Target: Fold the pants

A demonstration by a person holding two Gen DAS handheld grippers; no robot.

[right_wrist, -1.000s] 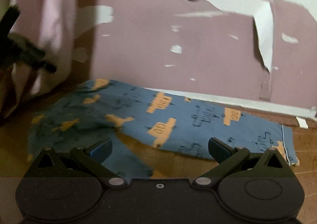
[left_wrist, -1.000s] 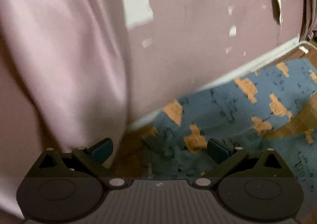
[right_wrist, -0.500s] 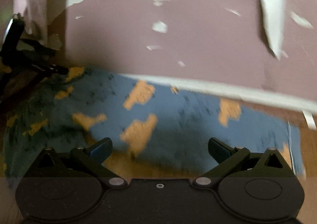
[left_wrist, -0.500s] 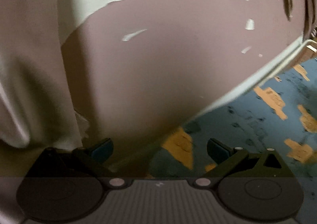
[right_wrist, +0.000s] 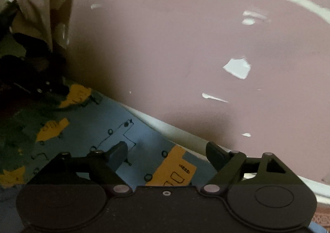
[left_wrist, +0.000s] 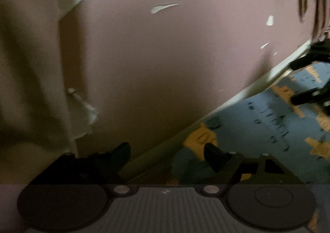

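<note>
Pants [right_wrist: 132,130]: soft matt cloth, blue with orange printed patches. Wall [right_wrist: 165,47]: matt mauve paint, flaking to white in patches. Baseboard [right_wrist: 181,132]: smooth white strip. Curtain [left_wrist: 31,68]: pale draped cloth. Right gripper [right_wrist: 166,155]: matt black plastic, small metal pins.

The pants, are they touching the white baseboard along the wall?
Touching. In the right wrist view the far edge of the blue pants lies against the white baseboard under the pink wall, with no floor between them.
</note>
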